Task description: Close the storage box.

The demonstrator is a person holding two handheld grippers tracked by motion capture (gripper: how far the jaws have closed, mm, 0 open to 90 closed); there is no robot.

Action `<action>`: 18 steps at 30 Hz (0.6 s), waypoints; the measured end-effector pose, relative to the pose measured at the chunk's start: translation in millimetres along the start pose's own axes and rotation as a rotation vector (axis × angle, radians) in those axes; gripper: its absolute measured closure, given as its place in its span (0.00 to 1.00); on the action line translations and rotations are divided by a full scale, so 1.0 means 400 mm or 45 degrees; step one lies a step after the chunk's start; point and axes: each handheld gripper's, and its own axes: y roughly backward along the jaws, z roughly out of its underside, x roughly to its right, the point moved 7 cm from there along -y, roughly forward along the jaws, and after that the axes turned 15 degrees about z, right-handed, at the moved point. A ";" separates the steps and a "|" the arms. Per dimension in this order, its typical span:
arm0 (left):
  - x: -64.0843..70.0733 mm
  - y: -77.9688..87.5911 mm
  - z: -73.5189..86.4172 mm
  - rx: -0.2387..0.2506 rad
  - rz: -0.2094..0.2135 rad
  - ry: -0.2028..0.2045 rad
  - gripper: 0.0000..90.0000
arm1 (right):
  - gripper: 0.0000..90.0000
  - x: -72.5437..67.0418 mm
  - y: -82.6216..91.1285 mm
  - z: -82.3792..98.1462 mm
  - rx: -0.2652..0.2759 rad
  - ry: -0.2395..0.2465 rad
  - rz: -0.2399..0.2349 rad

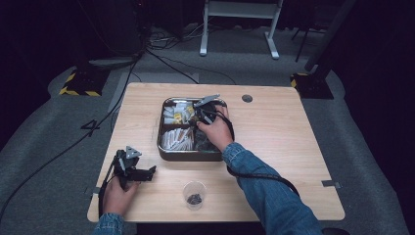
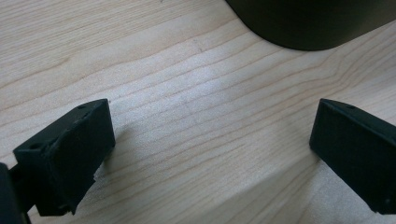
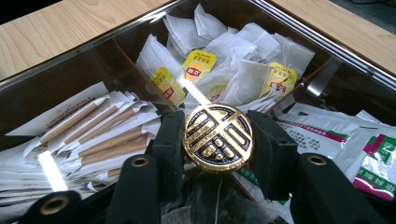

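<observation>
A dark metal tray [image 1: 188, 156] with compartments sits at the table's middle. At its centre stands a round gold knob [image 3: 218, 140] with a dark pattern. My right gripper [image 3: 217, 126] reaches into the tray [image 3: 70, 79] and is shut on that knob, one black jaw pressed against each side of it. In the high view the right gripper [image 1: 199, 120] lies over the tray's right half, under the person's hand. My left gripper [image 1: 150, 171] rests near the table's front left corner. Its jaws stand wide apart in the left gripper view, and the left gripper [image 2: 210, 144] holds nothing over bare wood.
The tray holds tea bags with yellow tags [image 3: 233, 60], brown stick packets [image 3: 93, 135] and white and green sachets [image 3: 327, 135]. A clear plastic cup [image 1: 195, 195] with dark bits stands near the front edge. A dark rounded edge [image 2: 303, 23] lies ahead of the left gripper.
</observation>
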 end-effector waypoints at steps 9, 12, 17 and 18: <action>0.000 0.000 0.000 0.000 0.000 0.000 0.00 | 0.65 -0.001 -0.007 0.000 -0.010 0.001 -0.007; 0.000 0.000 0.000 0.000 0.000 0.000 0.00 | 0.65 0.000 -0.007 0.000 -0.013 -0.007 -0.009; 0.000 0.000 0.000 0.000 0.000 0.000 0.00 | 0.65 -0.001 -0.007 0.002 -0.004 -0.016 0.001; 0.000 0.000 0.000 0.000 0.000 0.000 0.00 | 0.61 0.000 -0.005 0.001 0.004 -0.037 -0.010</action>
